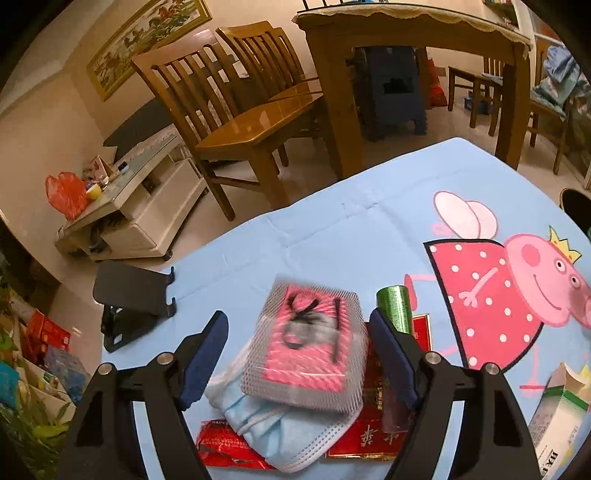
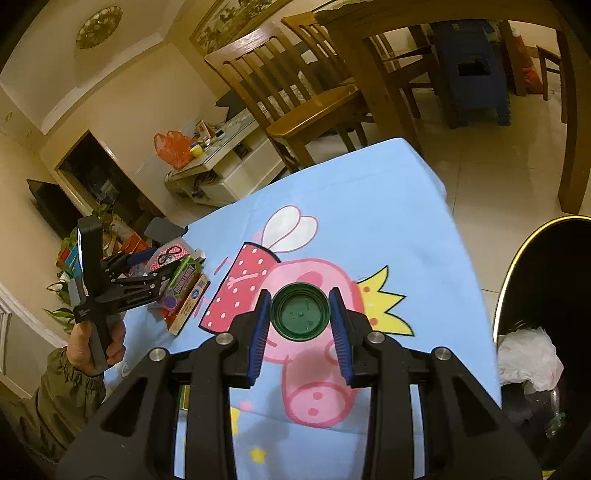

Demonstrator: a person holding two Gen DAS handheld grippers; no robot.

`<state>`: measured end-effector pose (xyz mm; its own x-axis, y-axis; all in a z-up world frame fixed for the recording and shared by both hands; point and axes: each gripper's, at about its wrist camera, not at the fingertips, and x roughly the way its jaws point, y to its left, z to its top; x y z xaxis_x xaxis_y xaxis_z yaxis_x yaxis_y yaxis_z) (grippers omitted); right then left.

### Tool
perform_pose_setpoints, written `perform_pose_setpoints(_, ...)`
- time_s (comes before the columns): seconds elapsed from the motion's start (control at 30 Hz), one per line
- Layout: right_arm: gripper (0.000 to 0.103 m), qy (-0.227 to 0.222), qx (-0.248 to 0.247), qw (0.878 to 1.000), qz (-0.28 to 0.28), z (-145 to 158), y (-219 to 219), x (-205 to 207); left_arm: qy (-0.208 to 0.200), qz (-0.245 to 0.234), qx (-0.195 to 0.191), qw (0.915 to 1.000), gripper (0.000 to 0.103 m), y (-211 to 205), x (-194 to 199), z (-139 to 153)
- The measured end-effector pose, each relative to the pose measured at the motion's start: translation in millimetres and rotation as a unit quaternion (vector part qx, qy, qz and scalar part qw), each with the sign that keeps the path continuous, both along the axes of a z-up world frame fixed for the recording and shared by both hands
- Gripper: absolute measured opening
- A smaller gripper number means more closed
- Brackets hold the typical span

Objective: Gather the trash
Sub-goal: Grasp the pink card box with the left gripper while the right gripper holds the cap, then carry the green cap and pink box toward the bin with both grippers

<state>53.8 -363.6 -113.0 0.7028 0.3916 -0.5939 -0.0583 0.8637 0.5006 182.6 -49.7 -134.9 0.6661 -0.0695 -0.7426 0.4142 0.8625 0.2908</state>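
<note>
In the left wrist view my left gripper (image 1: 297, 325) is open around a pile of trash on the blue cartoon tablecloth (image 1: 332, 236). A clear plastic box with a pink card (image 1: 306, 347) lies on a blue face mask (image 1: 273, 424), over red packets (image 1: 365, 439). A green foil roll (image 1: 394, 308) stands by the right finger. A white and green carton (image 1: 554, 417) lies at the right. In the right wrist view my right gripper (image 2: 300, 314) is shut on a green bottle cap (image 2: 300, 311), held above the cloth. The left gripper (image 2: 147, 284) shows at the left over the pile.
A black trash bin (image 2: 517, 280) holding white plastic (image 2: 528, 358) stands at the table's right edge. A black stand (image 1: 133, 295) sits at the table's left. Wooden chairs (image 1: 236, 122) and a dining table (image 1: 406, 33) are beyond. A low white TV cabinet (image 1: 147, 206) stands at the left.
</note>
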Motion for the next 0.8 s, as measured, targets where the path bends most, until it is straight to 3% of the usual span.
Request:
perform_pose_setpoints(0.07, 0.032, -0.002, -0.001, 1.000, -0.003, 1, -1, 1, 0.000, 0.001, 0.014, 0.9999, 0.054, -4, 2, -1)
perform_pose_setpoints(0.13, 0.032, -0.005, -0.002, 1.000, -0.006, 3, -3, 0, 0.004, 0.013, 0.014, 0.9998, 0.054, -4, 4, -1)
perform_pose_setpoints(0.33, 0.032, -0.015, 0.006, 1.000, -0.011, 6, -10, -2, 0.012, 0.033, -0.033, 0.9988, 0.054, 9, -2, 8)
perform_pose_setpoints(0.57, 0.032, -0.021, 0.004, 1.000, -0.014, 8, -20, -6, -0.021, 0.040, -0.134, 0.9899, 0.054, 35, -43, 57)
perform_pose_setpoints(0.7, 0.032, -0.013, 0.009, 1.000, -0.006, 4, -18, -4, -0.008, 0.042, -0.197, 0.9794, 0.054, 41, -63, 79)
perform_pose_setpoints(0.8, 0.032, -0.026, 0.006, 1.000, -0.006, 11, -23, -9, -0.012, 0.051, -0.193, 0.9797, 0.054, 31, -73, 87)
